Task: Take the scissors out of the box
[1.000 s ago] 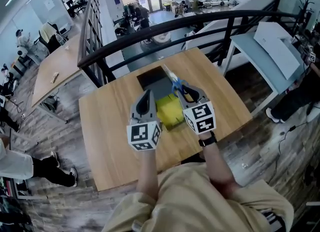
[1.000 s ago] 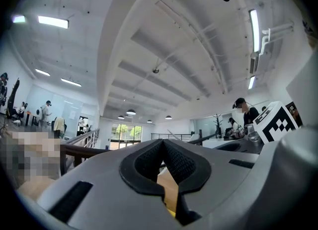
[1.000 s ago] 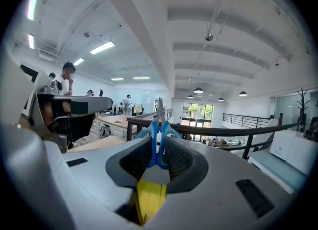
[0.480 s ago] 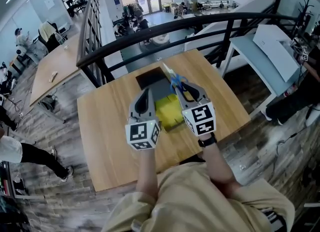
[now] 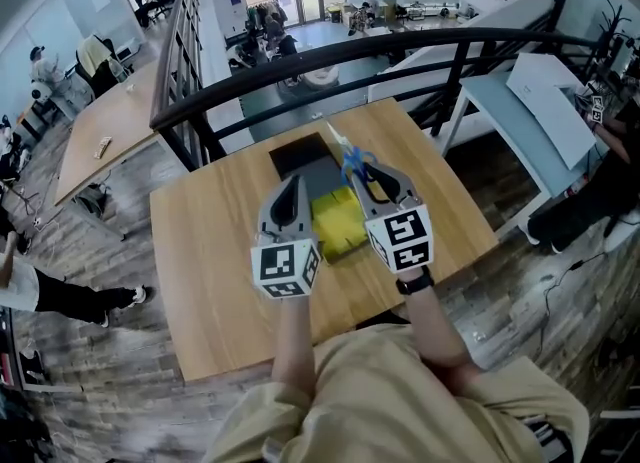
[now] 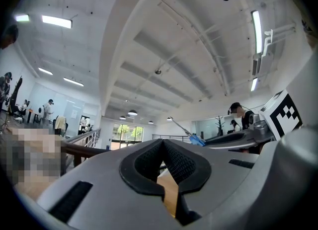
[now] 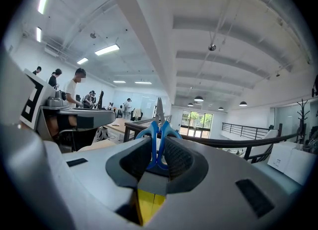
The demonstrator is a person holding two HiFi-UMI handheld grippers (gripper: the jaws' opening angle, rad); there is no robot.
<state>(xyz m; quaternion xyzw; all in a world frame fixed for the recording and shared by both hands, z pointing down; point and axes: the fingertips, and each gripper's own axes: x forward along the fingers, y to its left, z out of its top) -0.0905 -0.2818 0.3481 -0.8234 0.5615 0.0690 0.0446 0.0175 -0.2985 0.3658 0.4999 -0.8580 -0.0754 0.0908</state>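
Observation:
My right gripper (image 5: 372, 181) is shut on the blue handles of the scissors (image 5: 349, 159), held in the air above the far end of the open box (image 5: 335, 223), which has a yellow inside. The blades point away from me. In the right gripper view the scissors (image 7: 158, 124) stand upright between the pads, with the yellow box (image 7: 145, 204) below. My left gripper (image 5: 291, 189) hovers over the box's left side, shut with nothing in it (image 6: 162, 142). The left gripper view shows the scissors (image 6: 196, 140) off to the right.
The box rests on a wooden table (image 5: 220, 251), with a dark flat piece (image 5: 298, 156) just beyond it. A black railing (image 5: 300, 61) runs behind the table's far edge. A pale desk (image 5: 540, 101) stands to the right. People move about on the floor below.
Both grippers and the scissors stay almost where they were. Only people on the floor at the left have moved.

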